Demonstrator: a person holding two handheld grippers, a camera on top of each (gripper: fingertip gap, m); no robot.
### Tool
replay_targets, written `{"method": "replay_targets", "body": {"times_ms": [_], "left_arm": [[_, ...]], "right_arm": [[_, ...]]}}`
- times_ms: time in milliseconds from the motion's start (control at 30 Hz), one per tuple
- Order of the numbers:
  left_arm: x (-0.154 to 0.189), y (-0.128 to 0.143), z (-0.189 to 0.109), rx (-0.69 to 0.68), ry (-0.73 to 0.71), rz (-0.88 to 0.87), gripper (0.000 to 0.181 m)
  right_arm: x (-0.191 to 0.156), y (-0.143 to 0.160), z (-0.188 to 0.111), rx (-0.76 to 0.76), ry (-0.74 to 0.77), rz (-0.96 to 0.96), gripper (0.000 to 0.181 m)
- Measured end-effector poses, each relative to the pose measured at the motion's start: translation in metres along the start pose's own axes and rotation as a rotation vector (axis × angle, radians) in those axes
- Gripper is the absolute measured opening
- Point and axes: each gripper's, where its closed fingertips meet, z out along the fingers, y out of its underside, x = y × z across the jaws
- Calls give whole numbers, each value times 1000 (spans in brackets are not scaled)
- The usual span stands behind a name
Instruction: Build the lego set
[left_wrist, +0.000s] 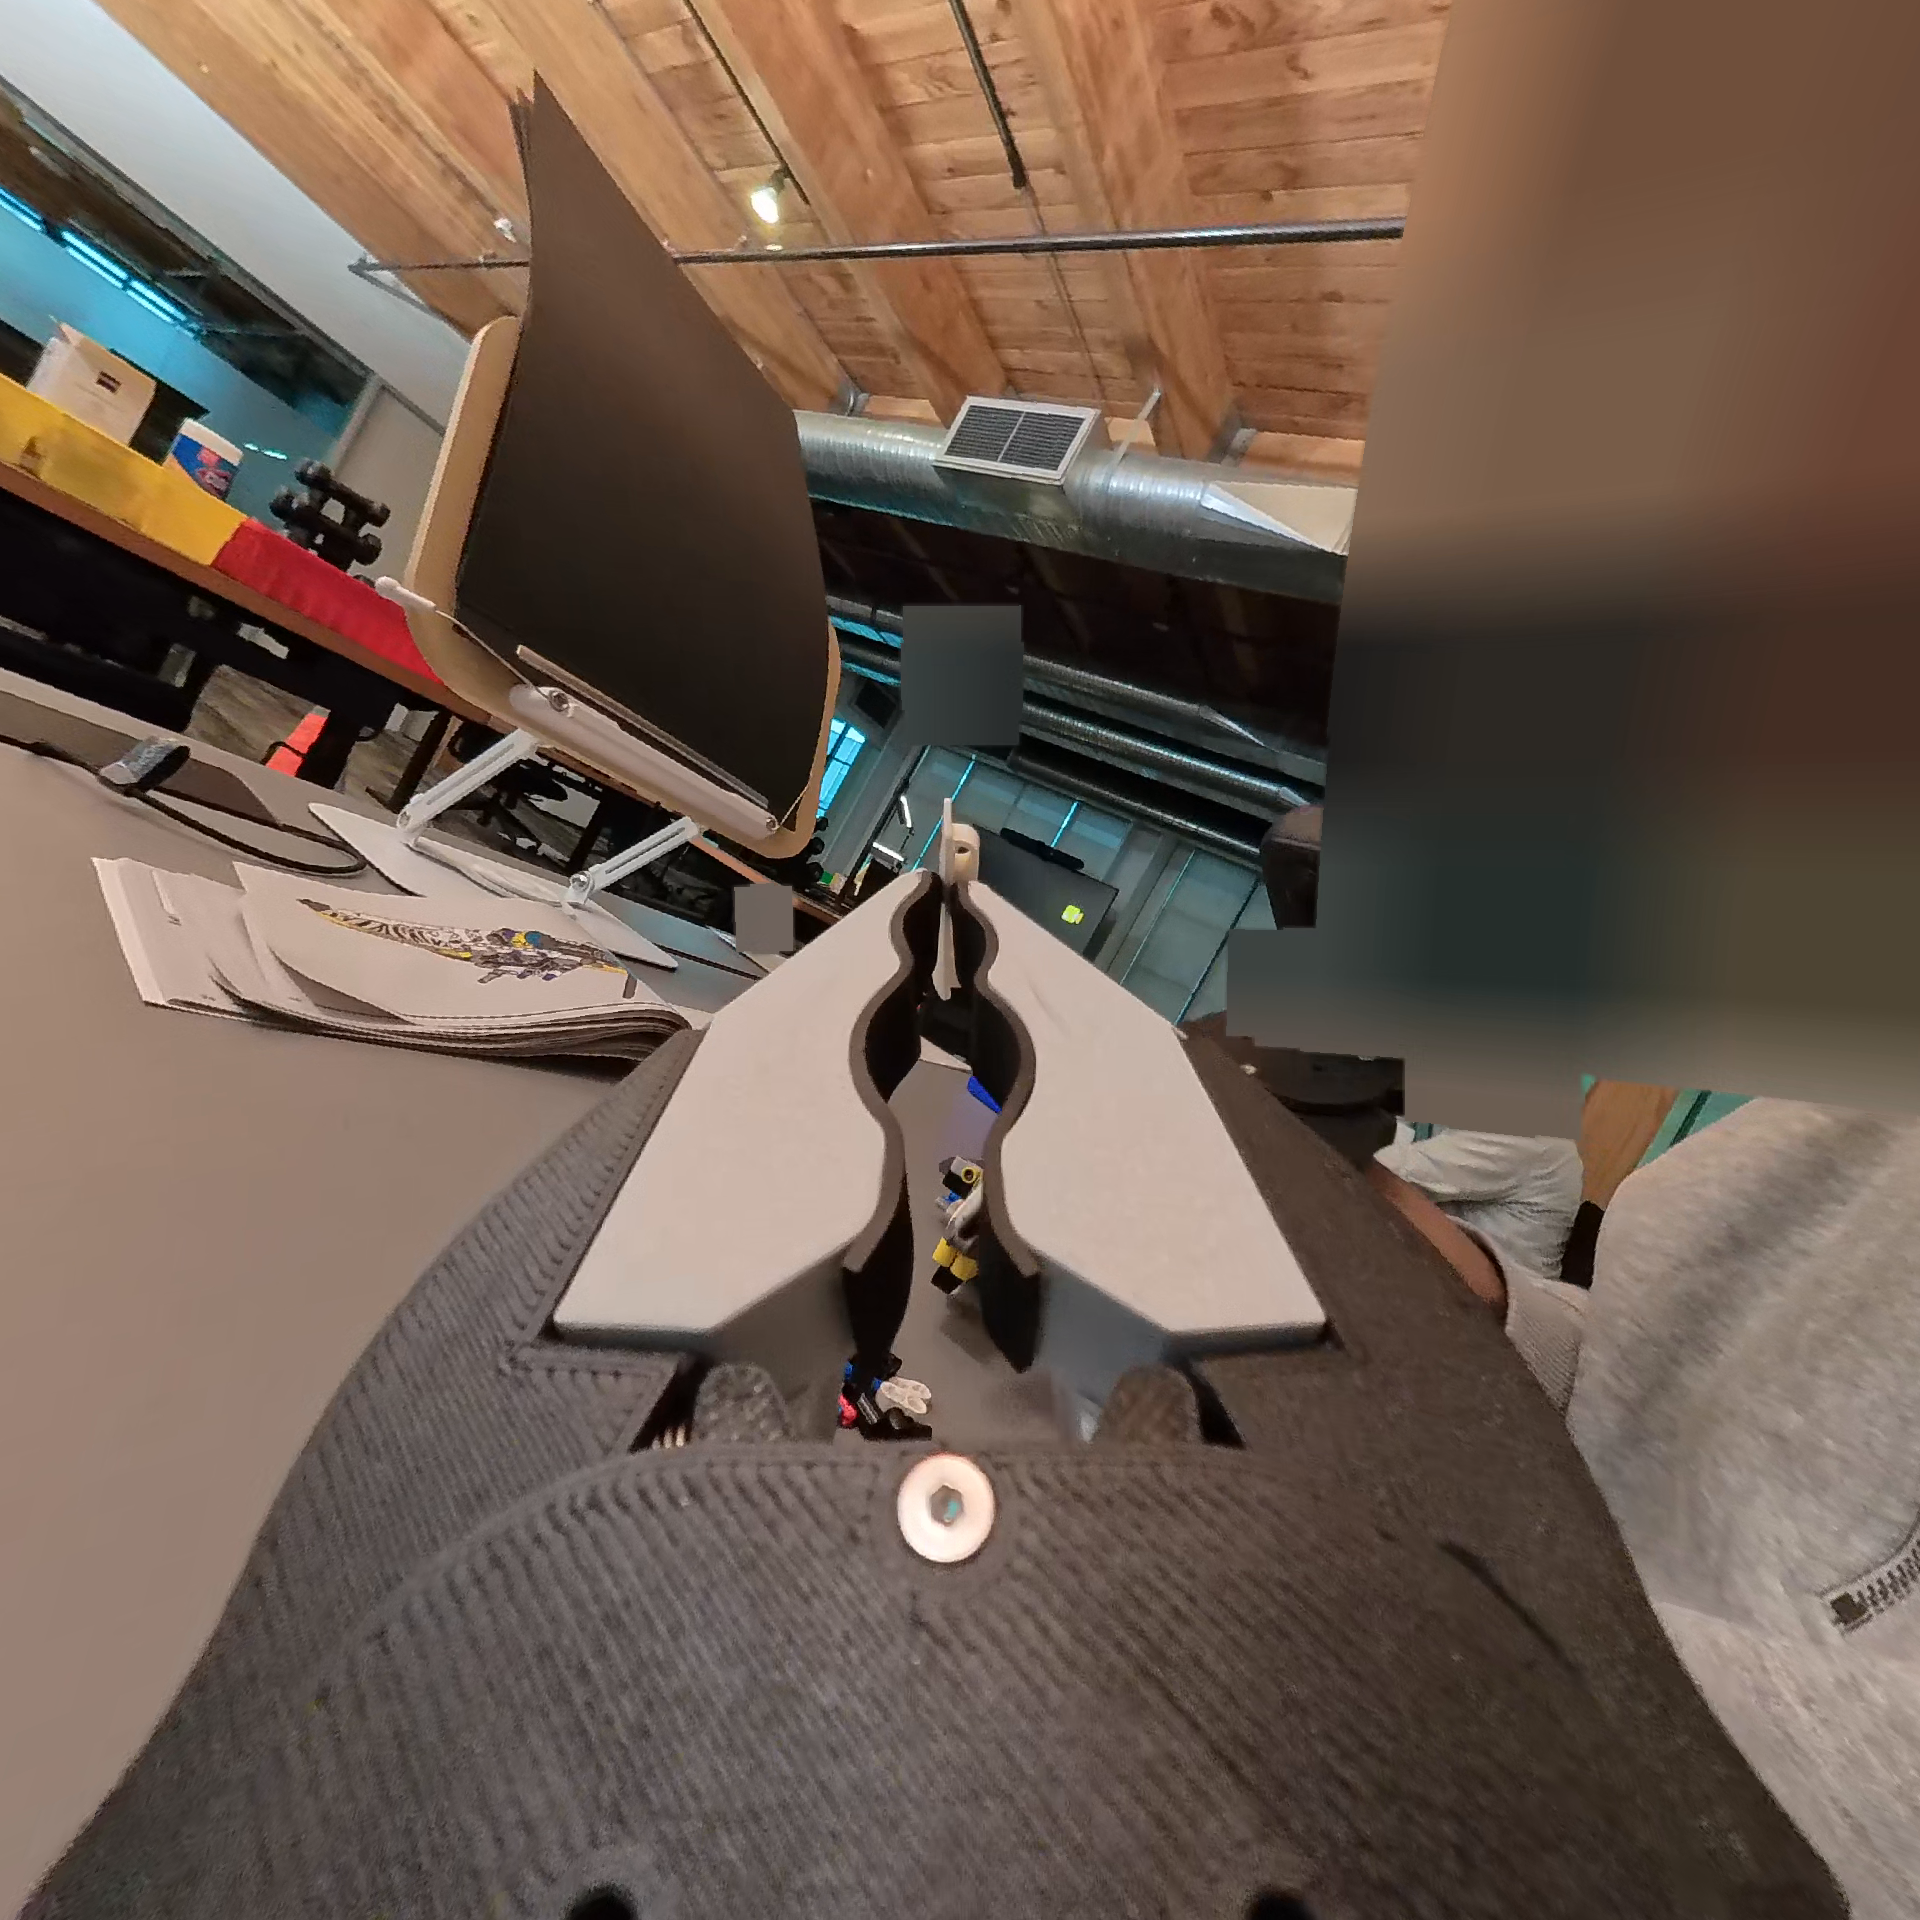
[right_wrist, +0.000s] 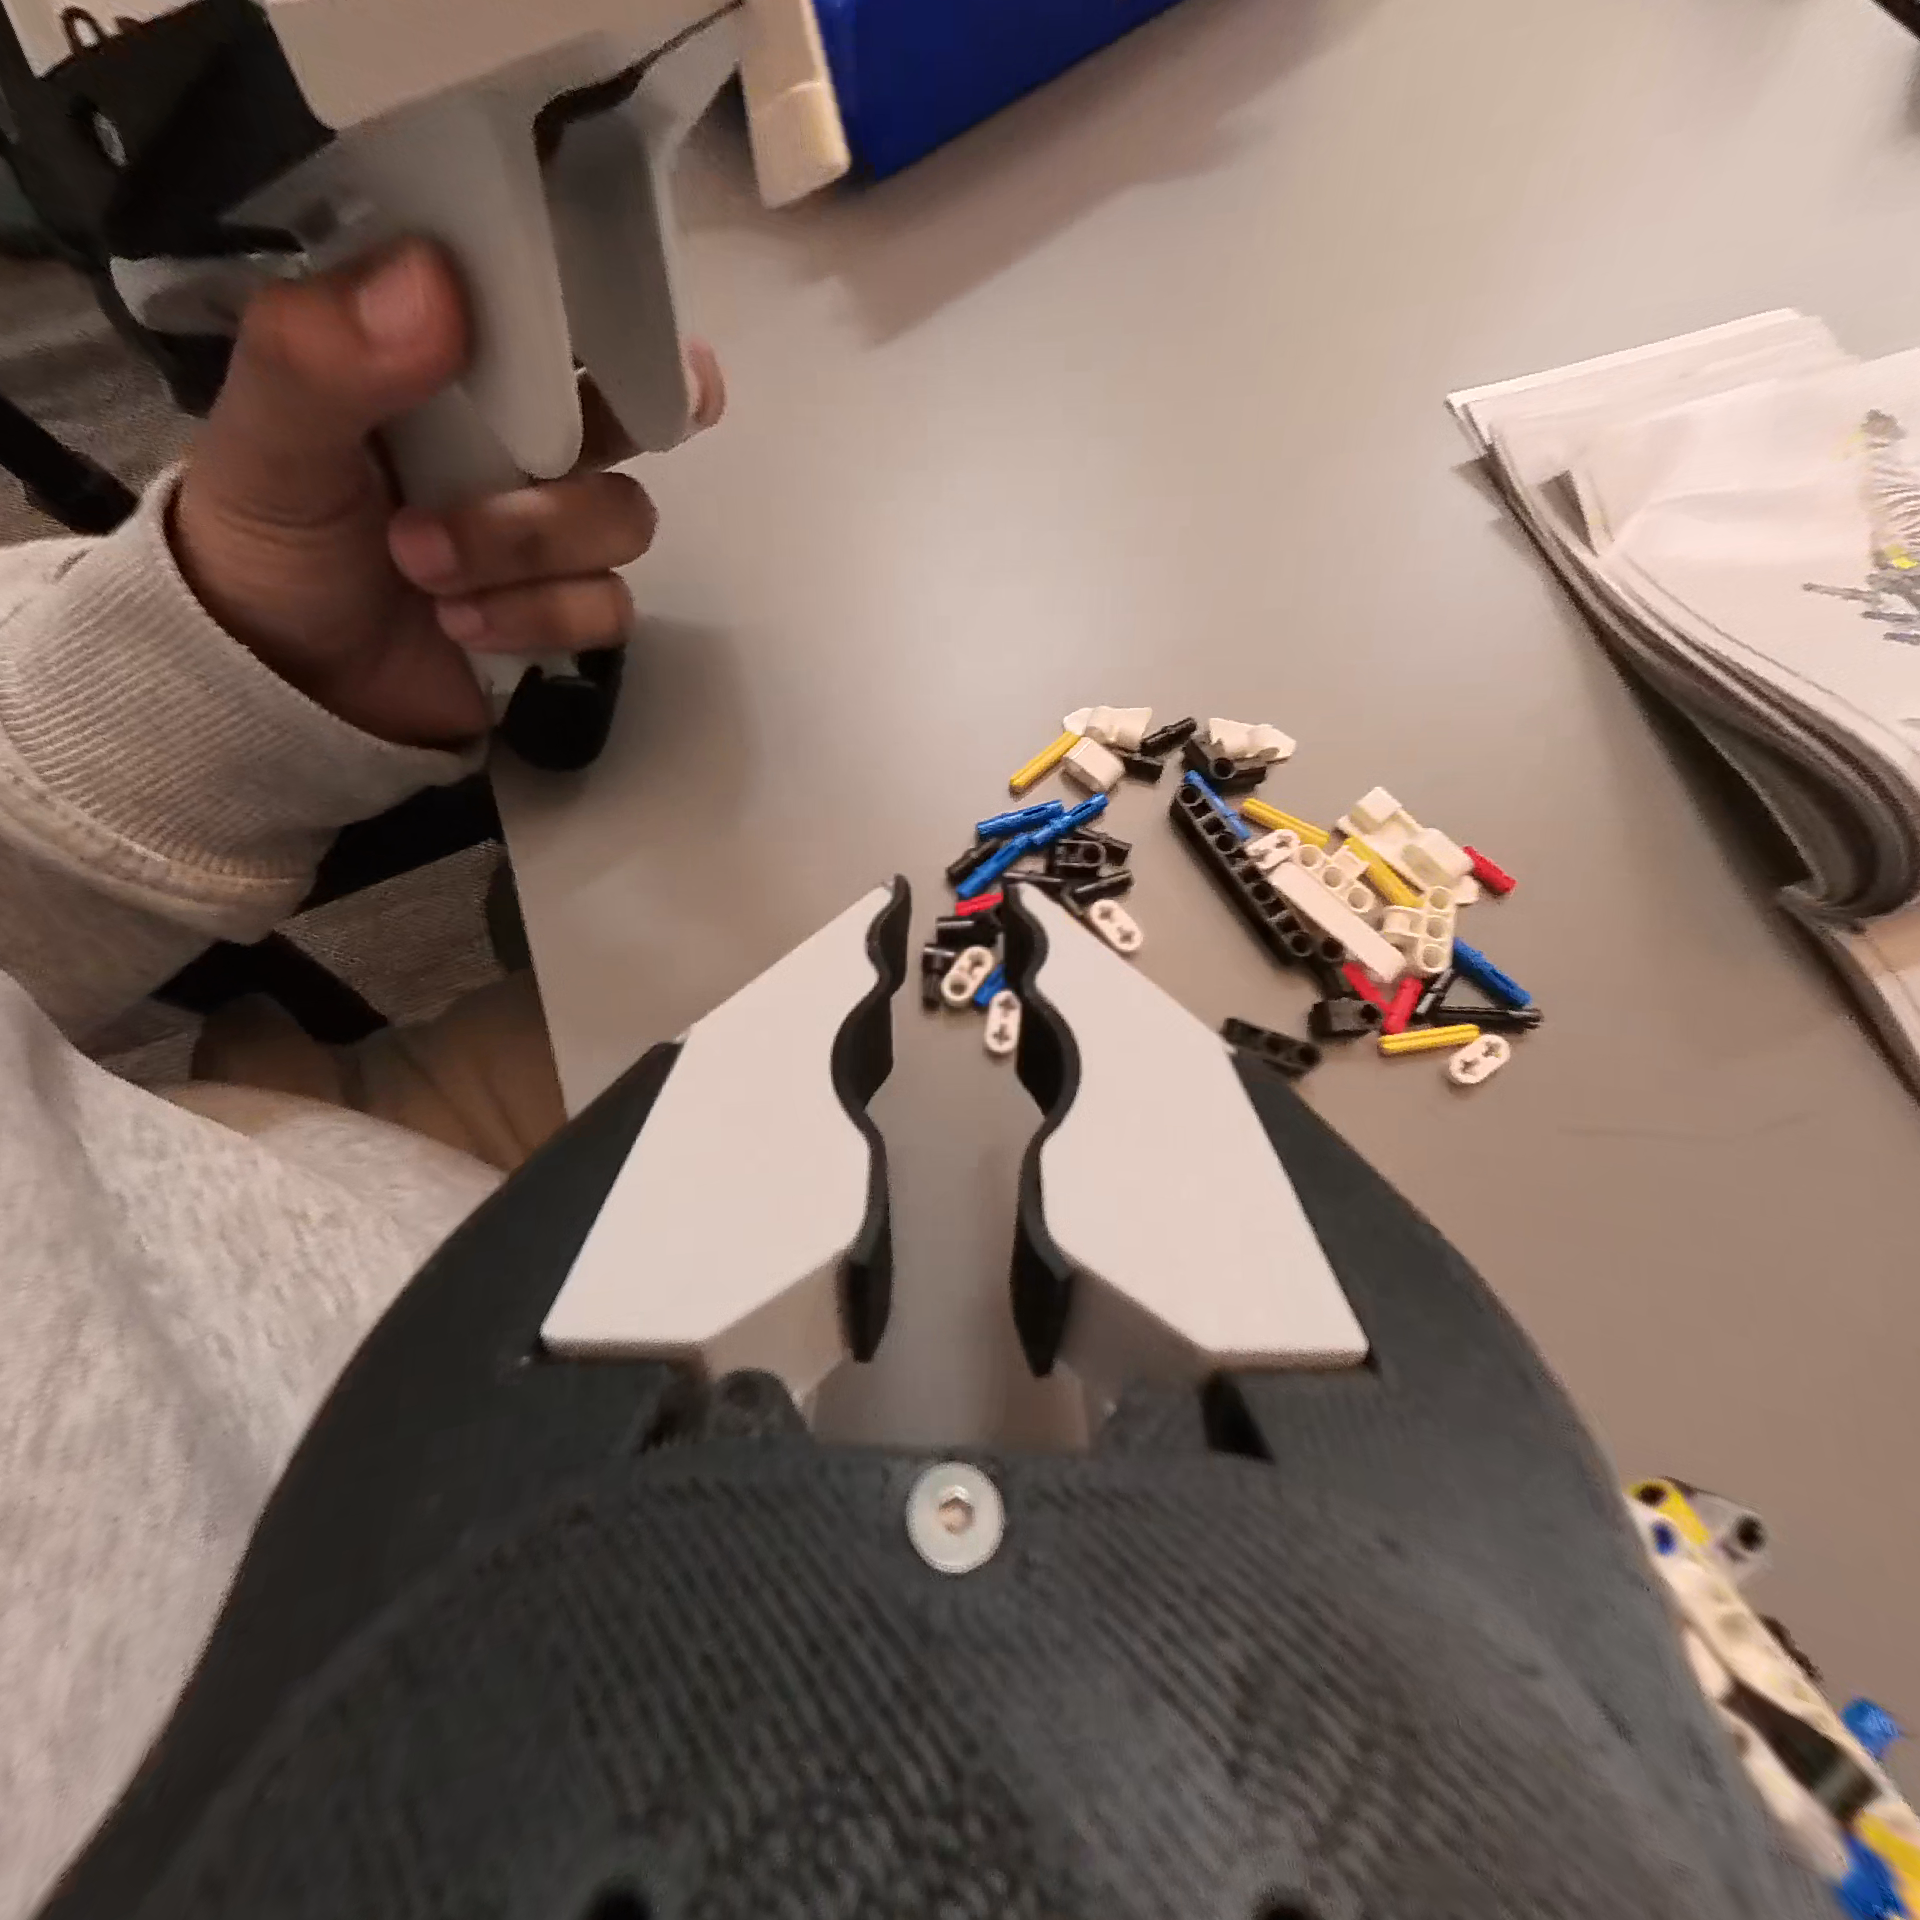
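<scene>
Grey table (right_wrist: 1195, 436), loose lego pieces (right_wrist: 1236, 894), open booklet (right_wrist: 1745, 582), blue box (right_wrist: 956, 62)

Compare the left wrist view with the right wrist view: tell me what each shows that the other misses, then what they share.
Only the left wrist view shows the left tongs shut on a thin white piece, raised toward a dark tilted monitor and the wooden ceiling.

Only the right wrist view shows the right tongs open and empty above the spread pile of loose pieces, the hand gripping the other gripper's handle, and a blue box.

Both show the grey table and the open instruction booklet.
</scene>
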Motion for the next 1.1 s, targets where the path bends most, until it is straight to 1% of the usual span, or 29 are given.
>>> {"method": "replay_targets", "body": {"times_ms": [133, 233, 300, 433, 500, 600, 767, 1000, 1100], "left_arm": [[-1, 0, 0, 3, 0, -9, 0], [-1, 0, 0, 2, 1, -16, 0], [-1, 0, 0, 4, 1, -18, 0], [-2, -1, -1, 9, -3, -21, 0], [-3, -2, -2, 11, -5, -24, 0], [-3, -3, -2, 15, -2, -33, 0], [-4, -3, -3, 18, 3, -44, 0], [-3, -2, -2, 11, 7, -39, 0], [-3, -3, -3, 16, 6, -43, 0]], "right_arm": [[14, -10, -1, -27, 50, -65, 16], [27, -11, 6, -116, 70, -143, 17], [32, -6, 14, -205, 11, -168, 18], [28, 0, 31, -335, -194, -107, 25], [29, 7, 39, -405, -235, -104, 25], [32, 20, 46, -494, -243, -129, 26], [35, 27, 51, -519, -230, -113, 23], [35, 27, 54, -509, -249, -101, 18], [35, 27, 55, -518, -243, -132, 7]]}}
